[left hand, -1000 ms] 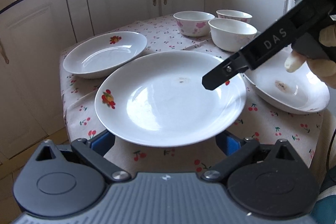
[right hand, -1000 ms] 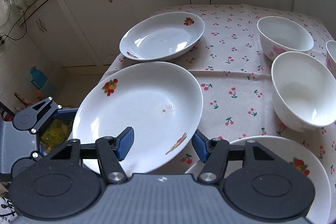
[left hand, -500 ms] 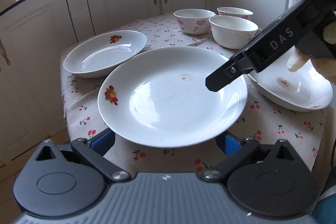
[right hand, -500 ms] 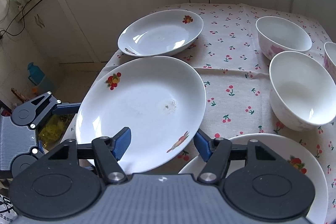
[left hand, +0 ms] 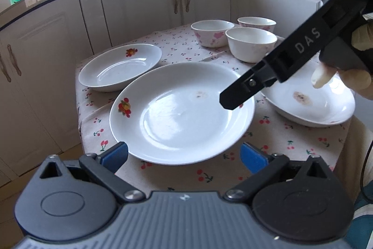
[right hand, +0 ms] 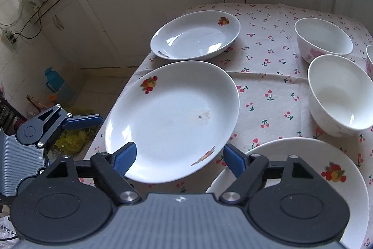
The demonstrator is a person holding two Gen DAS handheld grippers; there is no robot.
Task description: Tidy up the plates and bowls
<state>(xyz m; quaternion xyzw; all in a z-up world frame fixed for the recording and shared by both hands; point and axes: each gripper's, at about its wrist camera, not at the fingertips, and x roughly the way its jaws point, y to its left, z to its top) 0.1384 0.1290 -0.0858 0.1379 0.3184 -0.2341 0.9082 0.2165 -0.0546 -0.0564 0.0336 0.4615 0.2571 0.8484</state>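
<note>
A large white plate [left hand: 181, 113] with a fruit decal and a small stain lies at the near corner of the cherry-print table [left hand: 291, 139], overhanging its edge. My left gripper [left hand: 184, 153] stands open, its blue pads spread on either side of the plate's near rim. The jaws of my right gripper [right hand: 179, 155] are opening, and that plate's rim [right hand: 172, 179] sits between the pads without being pressed. A second plate [right hand: 195, 35] lies farther back, and a stained third plate [left hand: 310, 104] at the right. Three bowls [left hand: 250, 43] stand behind.
White cabinets [left hand: 149, 4] ring the table on the far sides. The floor drops off to the left, where a blue jug [right hand: 54, 83] stands. A person's hand [left hand: 354, 78] holds the right gripper above the stained plate.
The right gripper's fingers have spread apart around the large plate's rim. The plate has shifted slightly away, and the left gripper has drawn closer to its left edge.
</note>
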